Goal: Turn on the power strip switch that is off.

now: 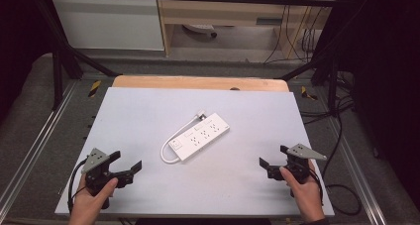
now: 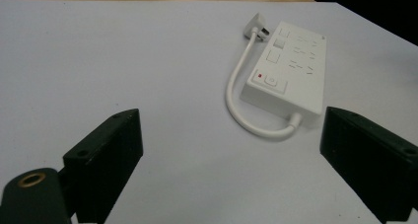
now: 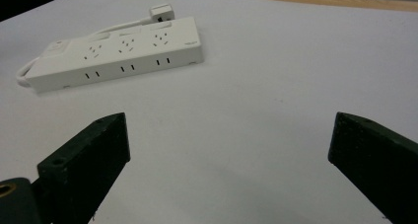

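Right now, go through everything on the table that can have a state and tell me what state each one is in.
Power strip: lying flat, sockets up, nothing plugged in.
Its cord: looped along one side, plug resting loose on the table.
Left gripper: open, holding nothing, apart from the strip.
Right gripper: open, holding nothing, apart from the strip.

Nothing here you can actually read. The white power strip point(image 3: 116, 54) has a tiny grey mark near one corner in the right gripper view (could be a logo, way too small and blurry to make out), and a power symbol on its switch point(image 2: 271, 79) with a little red dot beside it. No other text or numbers.
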Available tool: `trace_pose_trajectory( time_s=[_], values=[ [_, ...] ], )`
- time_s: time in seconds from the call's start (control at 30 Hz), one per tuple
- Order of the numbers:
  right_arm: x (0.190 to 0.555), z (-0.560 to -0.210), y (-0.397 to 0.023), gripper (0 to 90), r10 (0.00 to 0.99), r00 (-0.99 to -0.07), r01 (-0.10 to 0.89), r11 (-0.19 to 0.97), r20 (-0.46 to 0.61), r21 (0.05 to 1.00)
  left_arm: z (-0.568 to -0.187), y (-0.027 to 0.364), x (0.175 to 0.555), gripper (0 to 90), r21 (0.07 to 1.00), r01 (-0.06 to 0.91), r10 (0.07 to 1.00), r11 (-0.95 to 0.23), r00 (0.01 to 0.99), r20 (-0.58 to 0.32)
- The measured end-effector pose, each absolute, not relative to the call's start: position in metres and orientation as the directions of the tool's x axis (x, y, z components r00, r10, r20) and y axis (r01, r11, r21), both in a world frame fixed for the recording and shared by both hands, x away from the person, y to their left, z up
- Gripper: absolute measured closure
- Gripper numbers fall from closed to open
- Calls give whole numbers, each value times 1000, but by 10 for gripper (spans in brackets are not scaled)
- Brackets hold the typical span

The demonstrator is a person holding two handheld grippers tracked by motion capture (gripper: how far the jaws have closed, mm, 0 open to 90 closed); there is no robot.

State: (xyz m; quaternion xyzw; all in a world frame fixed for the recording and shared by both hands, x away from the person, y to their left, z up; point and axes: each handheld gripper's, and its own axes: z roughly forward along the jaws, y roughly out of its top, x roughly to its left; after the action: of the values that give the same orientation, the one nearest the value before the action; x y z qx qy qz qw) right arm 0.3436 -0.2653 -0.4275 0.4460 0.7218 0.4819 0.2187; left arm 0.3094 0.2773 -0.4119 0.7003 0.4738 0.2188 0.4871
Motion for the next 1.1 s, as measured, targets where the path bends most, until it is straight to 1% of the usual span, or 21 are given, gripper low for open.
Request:
trace_pose_trajectory(
  time_s=[0.2,0.37,0.4,0.67,0.73,0.97,1.1],
  values=[
    [339,-421,-254,31,851,-518,407,154,88,900,-413,280,309,90,886,457,881,-75,447,-156],
    [342,-412,-245,44,851,-516,411,149,94,899,-414,280,309,90,885,456,880,-90,452,-143],
    [347,-406,-240,47,851,-519,403,165,77,900,-414,279,309,90,885,457,880,-87,452,-147],
    [369,-385,-221,31,833,-550,401,200,60,894,-415,278,309,89,880,465,878,-96,456,-146],
    [378,-374,-209,27,827,-562,371,267,-14,890,-415,278,309,90,880,463,877,-104,461,-139],
    [395,-354,-192,34,803,-596,361,262,5,895,-415,279,309,90,878,468,880,-102,454,-140],
    [409,-342,-184,63,808,-588,358,220,36,908,-415,278,309,90,878,468,879,-103,456,-140]
  ],
)
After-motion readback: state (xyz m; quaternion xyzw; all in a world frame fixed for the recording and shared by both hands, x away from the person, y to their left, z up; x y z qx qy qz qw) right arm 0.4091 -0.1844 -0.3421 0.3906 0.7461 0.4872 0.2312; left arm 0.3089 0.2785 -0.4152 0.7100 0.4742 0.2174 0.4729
